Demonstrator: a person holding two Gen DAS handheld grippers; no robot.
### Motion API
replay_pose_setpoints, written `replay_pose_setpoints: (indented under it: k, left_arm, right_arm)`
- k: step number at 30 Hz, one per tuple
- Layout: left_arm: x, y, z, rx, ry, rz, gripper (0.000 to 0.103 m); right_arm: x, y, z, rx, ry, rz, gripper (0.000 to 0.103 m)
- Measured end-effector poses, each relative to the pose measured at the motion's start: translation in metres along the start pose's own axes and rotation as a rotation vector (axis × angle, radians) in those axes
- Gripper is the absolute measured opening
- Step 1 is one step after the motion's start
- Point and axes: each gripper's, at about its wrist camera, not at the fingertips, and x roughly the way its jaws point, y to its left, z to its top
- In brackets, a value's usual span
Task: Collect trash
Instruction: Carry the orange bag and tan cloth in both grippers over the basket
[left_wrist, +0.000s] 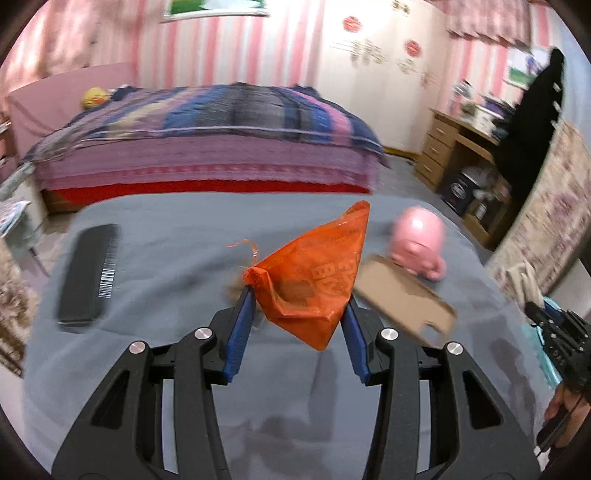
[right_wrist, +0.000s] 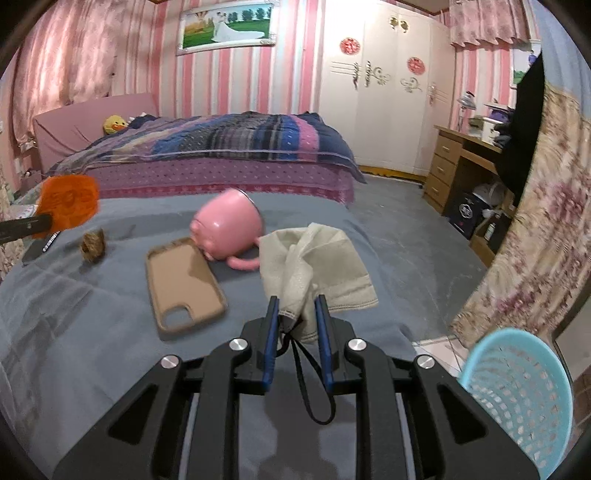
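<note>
Grey table (right_wrist: 92, 332): 2 tools, left (left_wrist: 298, 301) gripping 1 bag (left_wrist: 310, 280), right (right_wrist: 297, 308) 1 cloth (right_wrist: 310, 258).

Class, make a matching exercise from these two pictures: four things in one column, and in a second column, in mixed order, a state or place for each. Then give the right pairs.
Things
1. orange bag
2. cream cloth
3. pink mug
4. phone case

States
A. lying on its side on the grey cover
B. held in the left gripper
C. lying flat, hollow side up
D. held in the right gripper

Pairs: 1-B, 2-D, 3-A, 4-C
</note>
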Motion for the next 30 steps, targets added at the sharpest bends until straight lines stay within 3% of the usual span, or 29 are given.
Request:
replay_pose_setpoints:
  k: [2, 6, 13, 19, 25, 30]
  left_arm:
    - [0.011, -0.040, -0.009, 0.045, 0.029, -0.060, 0.045]
    - [0.023, -0.106, -0.028, 0.161, 0.053, -0.088, 0.045]
    - [0.030, -0.155, -0.049, 0.186, 0.091, -0.156, 0.046]
    - [0.020, -0.193, -0.059, 0.249, 0.064, -0.204, 0.046]
    - [0.003, -0.178, -0.052, 0.310, 0.002, -0.198, 0.051]
    - [0.007, -0.134, -0.042, 0.256, 0.020, -0.155, 0.053]
  right_arm:
    - [-0.003, -0.010, -0.007, 0.011, 0.008, -0.012, 0.020]
    - [-0.009, -0.035, -0.023, 0.053, 0.028, -0.036, 0.020]
    - [-0.021, -0.055, -0.038, 0.057, 0.038, -0.076, 0.020]
    - [-0.032, -0.065, -0.044, 0.056, 0.031, -0.110, 0.020]
    - [-0.050, -0.079, -0.046, 0.070, 0.013, -0.140, 0.020]
    - [-0.056, -0.088, -0.051, 0.096, 0.002, -0.137, 0.020]
